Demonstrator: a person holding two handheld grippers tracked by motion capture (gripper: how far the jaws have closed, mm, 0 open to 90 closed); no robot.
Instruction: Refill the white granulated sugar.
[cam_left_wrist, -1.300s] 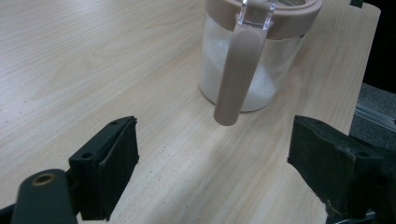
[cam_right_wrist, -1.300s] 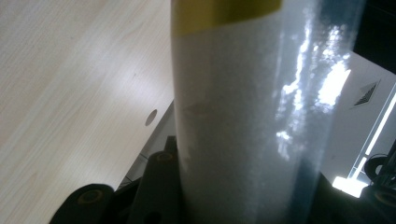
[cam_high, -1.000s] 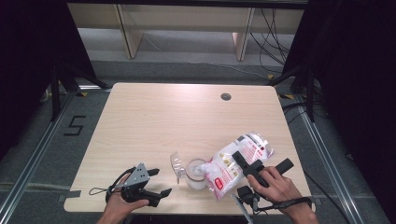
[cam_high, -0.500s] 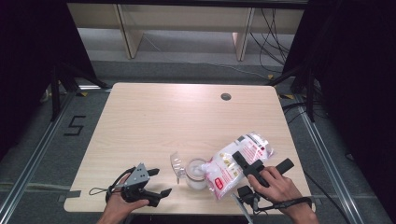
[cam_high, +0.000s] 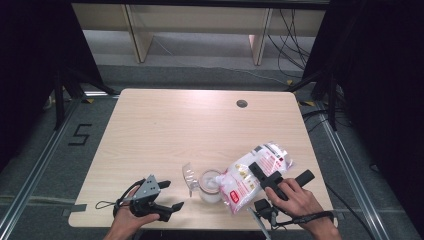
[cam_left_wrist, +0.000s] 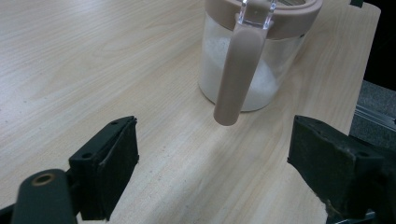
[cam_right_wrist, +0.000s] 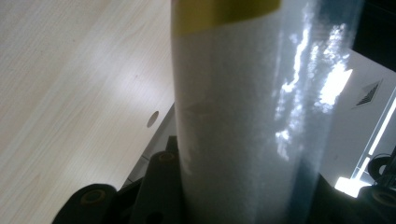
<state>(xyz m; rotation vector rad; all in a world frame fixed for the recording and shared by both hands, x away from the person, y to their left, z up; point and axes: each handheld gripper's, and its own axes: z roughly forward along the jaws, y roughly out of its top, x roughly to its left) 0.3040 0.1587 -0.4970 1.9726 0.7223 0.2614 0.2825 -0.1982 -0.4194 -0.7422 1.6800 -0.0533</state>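
Jaws of the right gripper (cam_high: 265, 176) are clamped around a plastic bag (cam_high: 250, 176) of white granules, tilted with its mouth over the clear jar (cam_high: 210, 186). The left gripper (cam_high: 162, 197) rests spread wide and empty, the jar just ahead between its jaws. The bag looks soft, slippery and shifting; holding mid-body seems steadiest. The jar seems rigid, best taken by its handle (cam_left_wrist: 236, 74).

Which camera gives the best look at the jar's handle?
The left gripper view: the jar's handle hangs close and sharp there, in front of the jar. In the high view the jar is small, its handle indistinct. The right gripper view shows the bag.
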